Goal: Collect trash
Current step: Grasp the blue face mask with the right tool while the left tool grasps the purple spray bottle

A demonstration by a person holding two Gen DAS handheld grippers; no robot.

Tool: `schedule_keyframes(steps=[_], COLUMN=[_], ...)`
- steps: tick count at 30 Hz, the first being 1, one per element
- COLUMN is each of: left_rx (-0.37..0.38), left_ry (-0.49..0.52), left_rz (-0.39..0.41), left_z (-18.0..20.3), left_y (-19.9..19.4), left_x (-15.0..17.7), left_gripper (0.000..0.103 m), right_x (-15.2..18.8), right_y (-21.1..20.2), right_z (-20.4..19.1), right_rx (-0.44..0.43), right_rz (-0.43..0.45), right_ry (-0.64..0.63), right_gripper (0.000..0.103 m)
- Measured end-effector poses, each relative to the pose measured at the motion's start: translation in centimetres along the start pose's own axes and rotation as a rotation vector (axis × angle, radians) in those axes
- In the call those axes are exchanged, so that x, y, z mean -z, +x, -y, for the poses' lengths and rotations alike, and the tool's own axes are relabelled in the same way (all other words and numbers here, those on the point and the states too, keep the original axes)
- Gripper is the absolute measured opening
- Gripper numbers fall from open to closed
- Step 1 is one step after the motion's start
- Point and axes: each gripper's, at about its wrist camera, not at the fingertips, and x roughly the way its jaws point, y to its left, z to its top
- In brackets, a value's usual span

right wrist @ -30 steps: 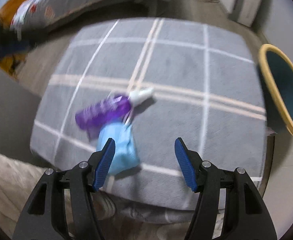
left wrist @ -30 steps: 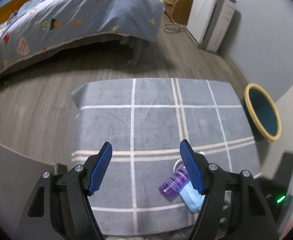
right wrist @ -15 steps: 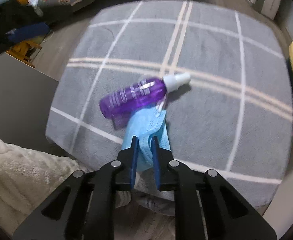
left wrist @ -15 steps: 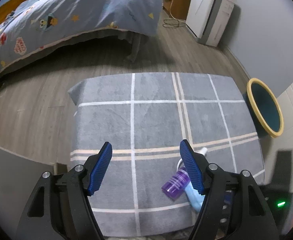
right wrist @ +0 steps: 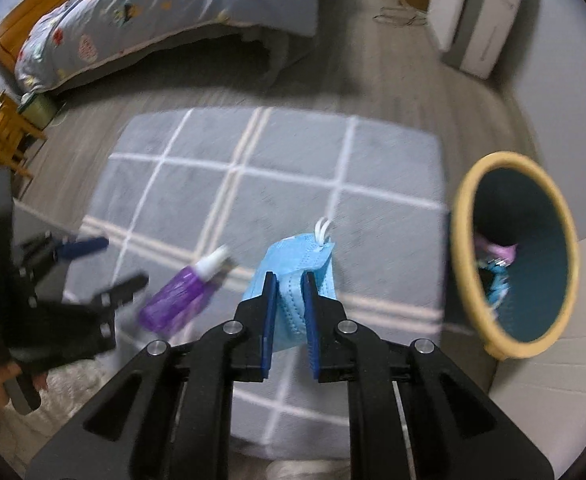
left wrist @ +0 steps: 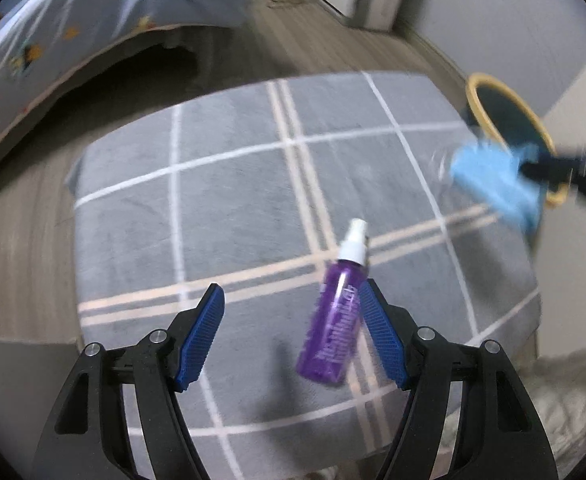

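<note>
My right gripper [right wrist: 289, 280] is shut on a blue face mask [right wrist: 293, 268] and holds it above the grey checked rug [right wrist: 293, 168], left of the yellow-rimmed bin [right wrist: 463, 240]. The mask also shows in the left wrist view [left wrist: 493, 184], in front of the bin [left wrist: 489, 96]. A purple spray bottle [left wrist: 335, 324] with a white cap lies on the rug [left wrist: 233, 200]. My left gripper [left wrist: 291, 308] is open, with the bottle just inside its right finger. The bottle also shows in the right wrist view [right wrist: 181, 292].
A bed with a blue patterned cover [right wrist: 173, 12] stands at the back left. A white appliance [right wrist: 477, 28] stands by the far wall. The bin holds some trash [right wrist: 497, 264]. A fluffy white rug [left wrist: 573, 408] lies at the near right.
My right gripper has lifted the mask off the rug and carried it right toward the bin. My left gripper has moved toward the purple bottle, which now lies between its fingers.
</note>
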Motion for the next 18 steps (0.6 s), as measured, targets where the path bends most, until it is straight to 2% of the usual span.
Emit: schedule_keyframes(steps=[5, 10, 13, 15, 18], left_rx=[-0.001, 0.012, 0.014, 0.009, -0.012], left_ry=[0.060, 0.070, 0.069, 0.064, 0.067], left_rz=[-0.062, -0.098, -0.122, -0.132, -0.108], left_z=[1.9, 2.9, 3.3, 3.3, 3.3], left_y=[2.8, 4.7, 5.6, 6.0, 5.6], left_x=[-0.1, -0.2, -0.3, -0.3, -0.5], left_gripper=[0.071, 0.064, 0.053, 0.038, 0.035], right_x=[0.0, -0.3, -0.4, -0.6, -0.8], right_y=[0.7, 0.7, 0.7, 0.6, 0.3], right_z=[2.8, 3.3, 3.7, 4.0, 4.3], right_rx=[-0.040, -0.046, -0.056, -0.059, -0.070], right_rz=[0.003, 0.023, 0.025, 0.029, 0.041], right_ry=[0.091, 0.082, 0.096, 0.105, 0.124], right_gripper=[0.013, 0.013, 0.013, 0.013, 0.013])
